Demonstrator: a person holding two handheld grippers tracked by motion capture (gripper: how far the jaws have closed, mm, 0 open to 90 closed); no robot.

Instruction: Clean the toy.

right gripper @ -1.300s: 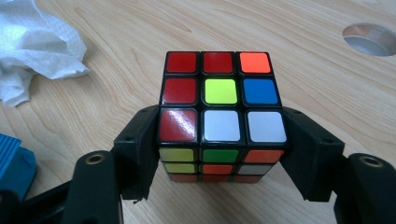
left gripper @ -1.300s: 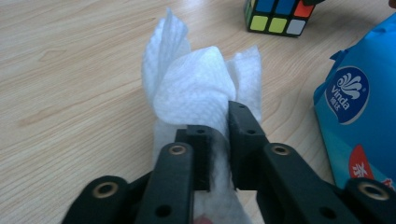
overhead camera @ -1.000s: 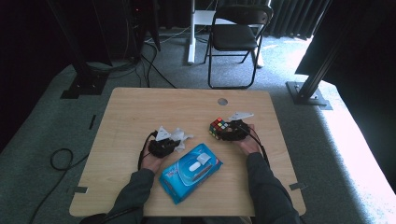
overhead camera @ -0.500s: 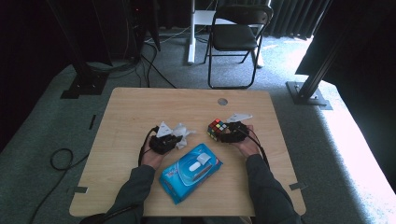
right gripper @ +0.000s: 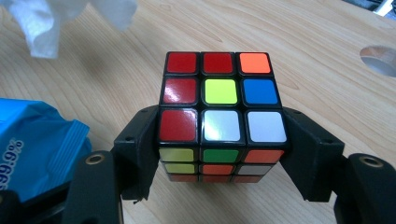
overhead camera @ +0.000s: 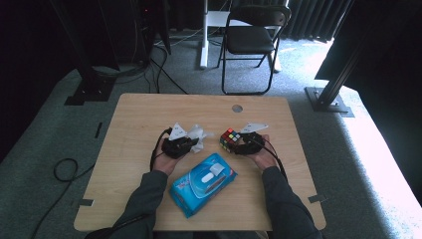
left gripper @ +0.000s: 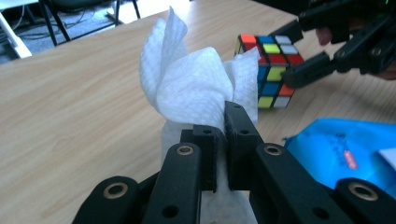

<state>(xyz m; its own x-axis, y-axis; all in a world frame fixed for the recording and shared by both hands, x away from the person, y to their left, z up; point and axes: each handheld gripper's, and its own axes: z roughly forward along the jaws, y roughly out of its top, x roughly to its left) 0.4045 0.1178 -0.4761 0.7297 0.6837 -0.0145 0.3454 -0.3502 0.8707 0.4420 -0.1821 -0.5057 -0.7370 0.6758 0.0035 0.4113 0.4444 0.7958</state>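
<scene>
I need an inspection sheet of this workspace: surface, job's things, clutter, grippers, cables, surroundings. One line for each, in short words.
Surface: wooden table, light grain, a round hole near the far edge.
Job's things: white wipe, bunched and standing up; colour cube, scrambled, top face mostly red; blue wipes pack near the person, flap on top.
Clutter: nothing seen.
Grippers: left gripper shut on the white wipe; right gripper clamps the colour cube by two opposite sides.
Cables: black cable loops from the left gripper; more cables lie on the floor.
Surroundings: grey carpet, black folding chair behind the table, dark stands at both sides.
</scene>
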